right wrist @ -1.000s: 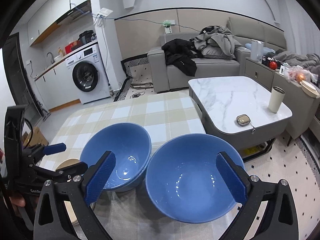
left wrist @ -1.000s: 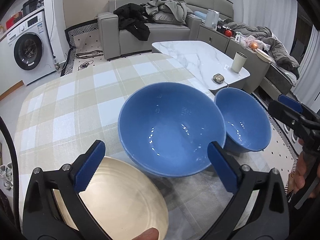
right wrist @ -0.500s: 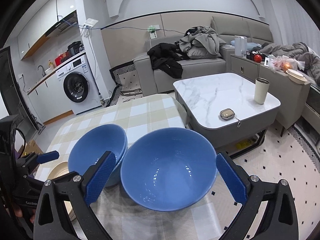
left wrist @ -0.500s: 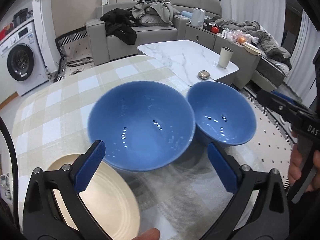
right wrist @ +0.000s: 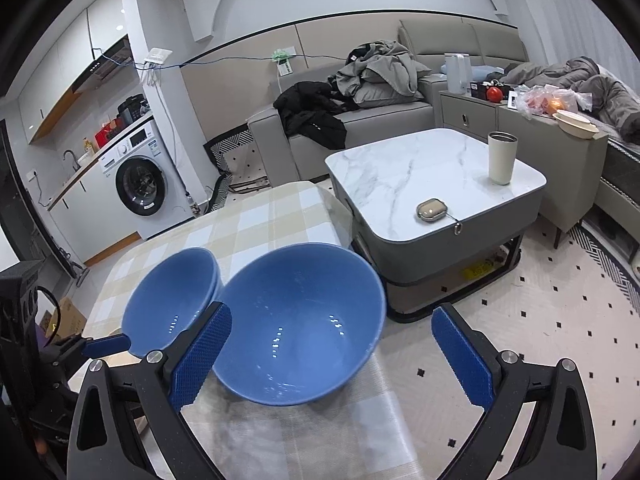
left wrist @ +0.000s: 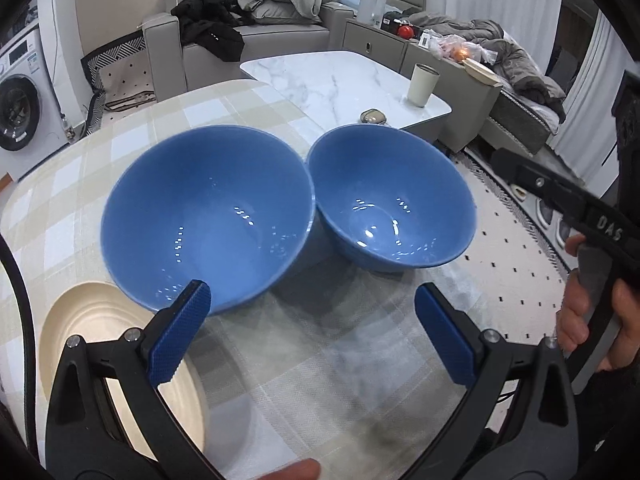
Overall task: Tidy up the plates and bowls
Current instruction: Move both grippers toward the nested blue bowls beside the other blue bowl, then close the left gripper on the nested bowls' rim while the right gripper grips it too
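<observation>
two blue bowls sit side by side on the checked surface (left wrist: pixel 80 152), rims touching or very nearly so: the left bowl (left wrist: pixel 206 216) and the right bowl (left wrist: pixel 390 200). a cream plate (left wrist: pixel 100 320) lies flat near the left bowl, partly hidden behind the left claw (left wrist: pixel 308 336). that claw hangs low over the near edge with its blue pads spread wide and nothing between them, lined up roughly with the gap between the bowls. the right claw (right wrist: pixel 332 356) is likewise wide apart and empty, its left pad in front of the right bowl's rim, probably set to close on the rim so one bowl can nest in the other. nothing is stacked yet.
</observation>
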`<state>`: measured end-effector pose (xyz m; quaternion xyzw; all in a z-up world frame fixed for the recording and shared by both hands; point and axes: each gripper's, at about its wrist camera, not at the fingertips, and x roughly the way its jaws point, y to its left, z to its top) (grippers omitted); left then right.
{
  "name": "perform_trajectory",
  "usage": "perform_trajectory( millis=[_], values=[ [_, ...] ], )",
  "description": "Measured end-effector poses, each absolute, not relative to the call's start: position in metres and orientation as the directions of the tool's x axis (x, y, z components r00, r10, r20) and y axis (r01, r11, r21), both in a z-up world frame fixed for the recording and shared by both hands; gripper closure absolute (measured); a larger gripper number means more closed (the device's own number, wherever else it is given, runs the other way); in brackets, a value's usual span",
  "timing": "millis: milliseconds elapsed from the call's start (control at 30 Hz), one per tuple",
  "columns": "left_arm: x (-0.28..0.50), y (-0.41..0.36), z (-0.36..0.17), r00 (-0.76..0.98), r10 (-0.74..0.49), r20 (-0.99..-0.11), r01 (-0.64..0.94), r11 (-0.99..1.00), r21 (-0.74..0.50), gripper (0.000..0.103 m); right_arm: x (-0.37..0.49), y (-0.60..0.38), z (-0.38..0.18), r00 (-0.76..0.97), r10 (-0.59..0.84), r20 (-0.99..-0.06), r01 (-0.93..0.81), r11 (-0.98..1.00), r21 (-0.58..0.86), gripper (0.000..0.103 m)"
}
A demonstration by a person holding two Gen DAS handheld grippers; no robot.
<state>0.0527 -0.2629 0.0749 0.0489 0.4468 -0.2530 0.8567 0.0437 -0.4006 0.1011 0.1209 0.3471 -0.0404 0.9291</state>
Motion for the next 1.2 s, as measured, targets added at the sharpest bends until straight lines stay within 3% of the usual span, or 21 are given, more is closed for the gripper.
perform_trajectory(
  millis=[100, 167, 233, 333, 433, 733, 967, 1200],
  values=[
    [0.051, -0.269, 0.077, 0.450, -0.432, -0.781, 0.493, 0.850, -0.185, 0.003, 0.042, -0.408, 0.098, 0.751, 0.000, -0.660, 0.174, 0.965, 0.197, 0.001],
    [0.051, -0.274, 0.077, 0.409, -0.470, -0.782, 0.515, 0.826, -0.228, 0.010, 0.043, -0.415, 0.094, 0.744, 0.000, -0.669, 0.189, 0.959, 0.210, 0.002],
    [0.054, -0.278, 0.076, 0.369, -0.490, -0.789, 0.514, 0.815, -0.266, 0.027, 0.044, -0.421, 0.089, 0.736, 0.010, -0.677, 0.193, 0.956, 0.223, 0.006],
    [0.060, -0.282, 0.071, 0.338, -0.509, -0.792, 0.489, 0.814, -0.314, 0.034, 0.047, -0.426, 0.084, 0.729, 0.032, -0.683, 0.190, 0.950, 0.247, 0.020],
    [0.063, -0.286, 0.064, 0.323, -0.515, -0.794, 0.463, 0.818, -0.343, 0.041, 0.048, -0.429, 0.079, 0.724, 0.042, -0.689, 0.190, 0.948, 0.257, 0.021],
    [0.076, -0.307, 0.047, 0.336, -0.499, -0.798, 0.403, 0.843, -0.357, 0.041, 0.054, -0.435, 0.061, 0.712, 0.100, -0.695, 0.179, 0.931, 0.317, 0.045],
    [0.086, -0.318, 0.041, 0.371, -0.469, -0.801, 0.379, 0.864, -0.331, 0.041, 0.061, -0.430, 0.051, 0.703, 0.120, -0.701, 0.170, 0.929, 0.330, 0.051],
    [0.095, -0.327, 0.039, 0.392, -0.446, -0.805, 0.382, 0.875, -0.298, 0.054, 0.067, -0.428, 0.043, 0.698, 0.139, -0.702, 0.167, 0.922, 0.349, 0.064]
  ],
)
